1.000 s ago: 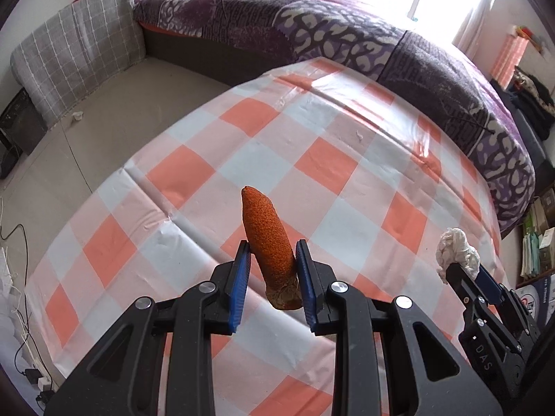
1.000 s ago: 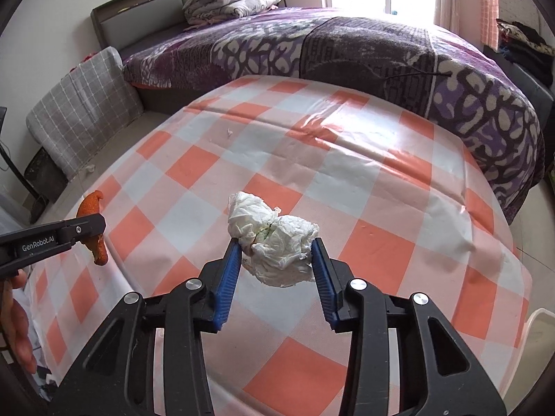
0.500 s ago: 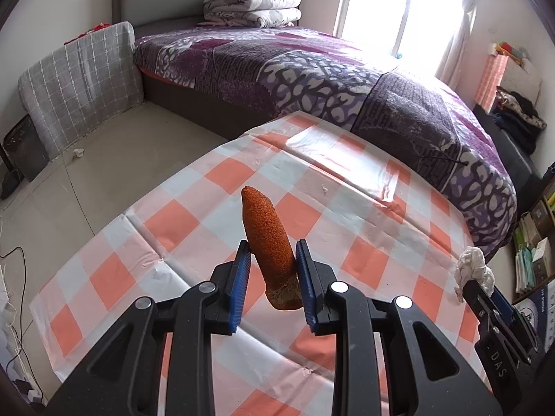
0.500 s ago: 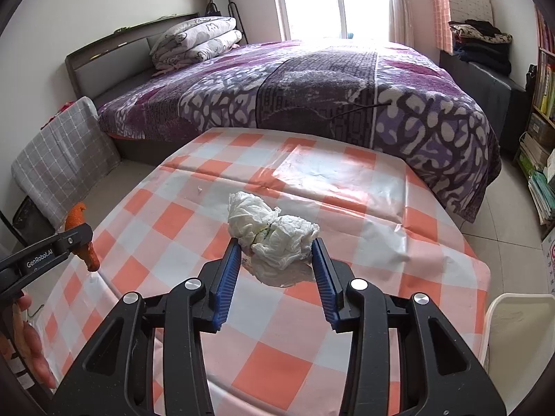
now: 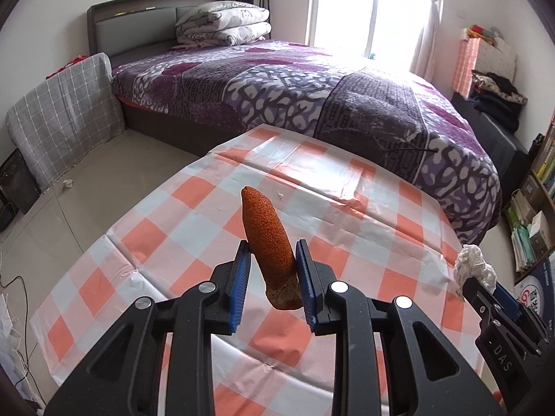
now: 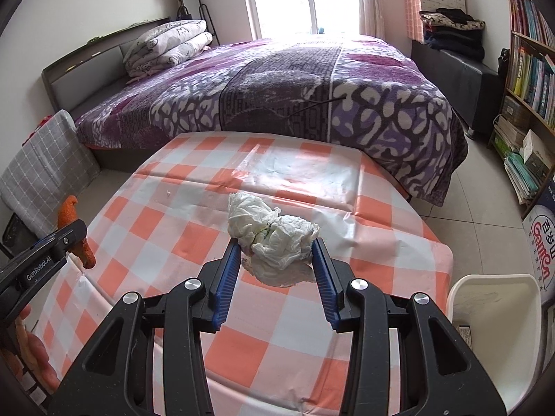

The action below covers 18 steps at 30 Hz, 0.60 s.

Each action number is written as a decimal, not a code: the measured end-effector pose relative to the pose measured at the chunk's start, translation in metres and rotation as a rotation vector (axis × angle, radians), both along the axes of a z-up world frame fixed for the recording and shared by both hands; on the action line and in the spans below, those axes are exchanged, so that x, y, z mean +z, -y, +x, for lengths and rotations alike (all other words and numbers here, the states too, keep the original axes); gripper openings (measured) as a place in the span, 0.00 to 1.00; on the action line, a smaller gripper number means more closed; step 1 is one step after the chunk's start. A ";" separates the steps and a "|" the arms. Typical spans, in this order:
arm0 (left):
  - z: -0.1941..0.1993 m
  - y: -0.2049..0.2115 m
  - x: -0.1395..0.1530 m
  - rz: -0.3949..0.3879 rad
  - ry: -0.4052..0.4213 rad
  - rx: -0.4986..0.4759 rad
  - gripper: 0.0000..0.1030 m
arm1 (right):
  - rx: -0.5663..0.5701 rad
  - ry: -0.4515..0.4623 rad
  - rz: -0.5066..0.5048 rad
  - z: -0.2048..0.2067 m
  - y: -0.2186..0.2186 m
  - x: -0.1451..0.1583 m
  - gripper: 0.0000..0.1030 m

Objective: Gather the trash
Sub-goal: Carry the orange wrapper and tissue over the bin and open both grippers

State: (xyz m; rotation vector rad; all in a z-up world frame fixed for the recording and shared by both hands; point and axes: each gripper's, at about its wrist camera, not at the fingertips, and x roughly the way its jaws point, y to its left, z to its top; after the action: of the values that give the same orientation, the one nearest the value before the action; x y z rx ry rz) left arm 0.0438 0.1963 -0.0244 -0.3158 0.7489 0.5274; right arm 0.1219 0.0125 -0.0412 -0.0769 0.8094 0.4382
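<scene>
My left gripper [image 5: 272, 270] is shut on an orange carrot-shaped piece of trash [image 5: 267, 239] and holds it well above the checked tablecloth [image 5: 194, 222]. It also shows at the left of the right wrist view [image 6: 71, 215]. My right gripper [image 6: 275, 263] is shut on a crumpled white tissue wad [image 6: 274, 235], held above the table; the wad also shows at the right of the left wrist view [image 5: 473, 270]. A white bin [image 6: 496, 308] stands on the floor at the table's right side, below the right gripper.
A bed with a purple patterned cover [image 6: 312, 86] stands beyond the table. A grey checked cushion [image 5: 66, 118] leans at the left. Bookshelves [image 6: 530, 69] line the right wall. A small white scrap [image 5: 279, 194] lies on the tablecloth.
Both grippers have risen and pulled back from the table with their trash still held. The bed and room fill more of both views, and the white bin has come into the right view.
</scene>
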 end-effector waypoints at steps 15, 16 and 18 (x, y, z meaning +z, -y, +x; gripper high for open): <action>0.023 0.065 0.007 0.010 0.010 -0.128 0.27 | -0.119 -0.002 0.003 0.009 0.066 0.013 0.39; 0.024 0.070 0.007 0.011 0.011 -0.137 0.27 | -0.131 -0.002 0.003 0.009 0.071 0.014 0.39; 0.027 0.077 0.007 0.012 0.010 -0.154 0.27 | -0.152 -0.005 0.004 0.011 0.080 0.014 0.39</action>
State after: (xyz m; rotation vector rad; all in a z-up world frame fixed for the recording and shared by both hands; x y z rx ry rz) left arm 0.0704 0.1188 -0.0174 -0.2477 0.7533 0.3848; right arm 0.1329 -0.0673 -0.0267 -0.0106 0.8136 0.2964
